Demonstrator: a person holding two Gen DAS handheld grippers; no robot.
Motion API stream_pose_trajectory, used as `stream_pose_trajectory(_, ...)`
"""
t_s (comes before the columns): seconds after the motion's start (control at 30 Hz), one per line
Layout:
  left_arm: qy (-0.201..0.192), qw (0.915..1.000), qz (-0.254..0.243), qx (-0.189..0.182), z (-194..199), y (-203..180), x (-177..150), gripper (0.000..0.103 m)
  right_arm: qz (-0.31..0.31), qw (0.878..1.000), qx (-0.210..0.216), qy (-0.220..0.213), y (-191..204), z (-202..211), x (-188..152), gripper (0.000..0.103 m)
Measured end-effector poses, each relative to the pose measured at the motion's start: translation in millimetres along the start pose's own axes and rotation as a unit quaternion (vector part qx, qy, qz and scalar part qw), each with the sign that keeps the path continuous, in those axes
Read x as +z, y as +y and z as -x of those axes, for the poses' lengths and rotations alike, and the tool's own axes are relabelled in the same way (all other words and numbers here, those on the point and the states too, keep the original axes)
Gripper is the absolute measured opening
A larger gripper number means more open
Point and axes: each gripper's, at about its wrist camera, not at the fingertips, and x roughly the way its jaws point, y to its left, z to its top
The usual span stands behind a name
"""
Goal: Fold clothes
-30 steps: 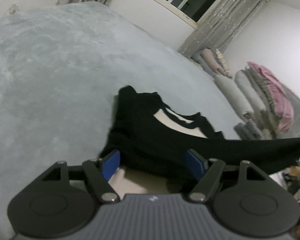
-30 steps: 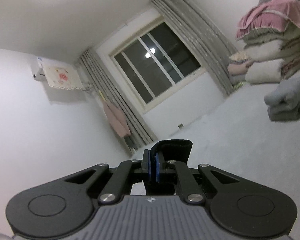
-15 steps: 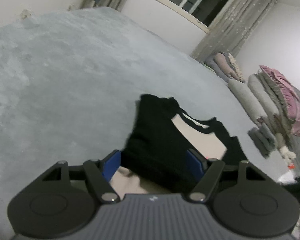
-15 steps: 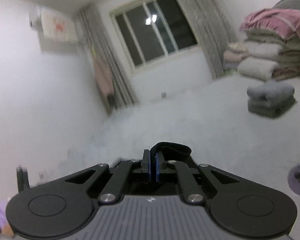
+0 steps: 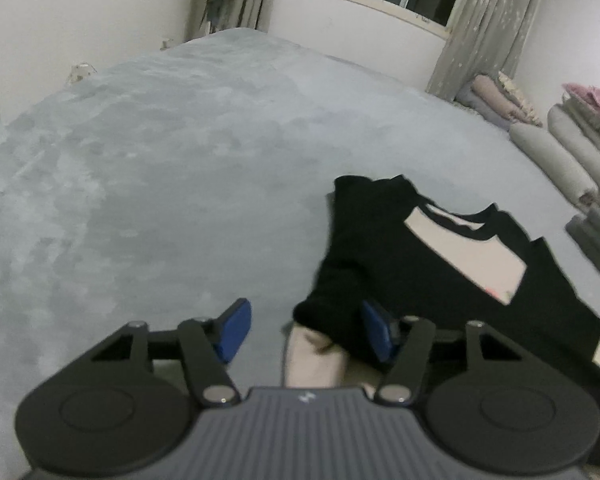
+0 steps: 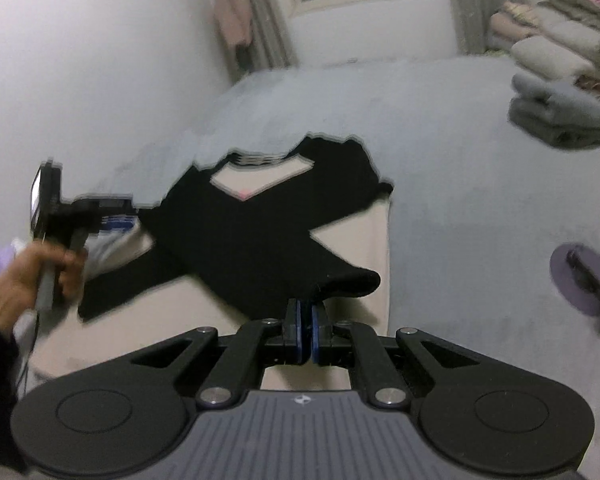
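My right gripper (image 6: 304, 330) is clamped on a black sleeve cuff (image 6: 350, 282) of the shirt (image 6: 260, 232) spread on the bed (image 6: 440, 128). My left gripper (image 5: 306, 330) is closing (nothing pinched yet) around the other cuff (image 5: 326, 316), which lies against its right pad.

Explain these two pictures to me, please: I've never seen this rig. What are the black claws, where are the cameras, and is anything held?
No robot here: a person holds a two-finger gripper in each hand, each with a camera looking along its fingers. A black and cream top lies on a grey bed. The left wrist view shows the left gripper, its jaws closing around a black sleeve cuff but not yet pinching it. The right wrist view shows the right gripper shut on the other sleeve. The person's left hand appears there too.
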Motion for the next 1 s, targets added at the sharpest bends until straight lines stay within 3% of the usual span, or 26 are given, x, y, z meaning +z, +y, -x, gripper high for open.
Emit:
stream_pose_trajectory(0.07,0.0,1.0,-0.005,0.004,0,-1,0,0.056,0.022,0.999,-0.001,0.024,1,-4,-9,0.007)
stream_pose_trajectory(0.13,0.002,1.0,-0.008,0.005,1,-1,0,0.055,0.056,0.997,-0.032,0.044,5,-9,-17,0.007)
stream_pose_trajectory(0.2,0.004,1.0,0.002,-0.001,2,2,2,0.055,0.071,0.996,-0.02,0.051,5,-6,-20,0.007)
stream_pose_trajectory(0.3,0.007,0.9995,0.023,-0.019,7,9,6,0.055,0.065,0.998,-0.009,0.008,4,7,-16,0.012)
stream_pose_trajectory(0.37,0.002,0.9993,0.027,-0.027,11,11,8,0.055,0.057,0.998,-0.003,-0.009,6,9,-12,0.027)
stream_pose_trajectory(0.4,-0.001,0.9994,0.024,-0.026,12,11,9,0.055,0.054,0.998,0.002,-0.011,8,6,-11,0.028)
stream_pose_trajectory(0.5,-0.003,0.9999,0.012,-0.009,12,8,9,0.055,0.109,0.994,-0.008,-0.02,34,-9,-12,0.029)
stream_pose_trajectory(0.67,0.009,0.9996,0.027,-0.003,8,16,9,0.055,0.204,0.978,-0.027,-0.016,76,-38,-16,0.043)
stream_pose_trajectory(0.8,0.003,0.9996,0.029,-0.002,13,21,11,0.055,0.235,0.97,-0.065,-0.004,85,-57,-16,0.04)
stream_pose_trajectory(0.87,0.003,0.9995,0.031,0.0,14,25,13,0.055,0.221,0.973,-0.069,-0.007,80,-54,-11,0.02)
stream_pose_trajectory(1.0,0.008,0.9992,0.039,-0.008,13,28,14,0.055,0.202,0.977,-0.068,-0.02,74,-44,-4,0.015)
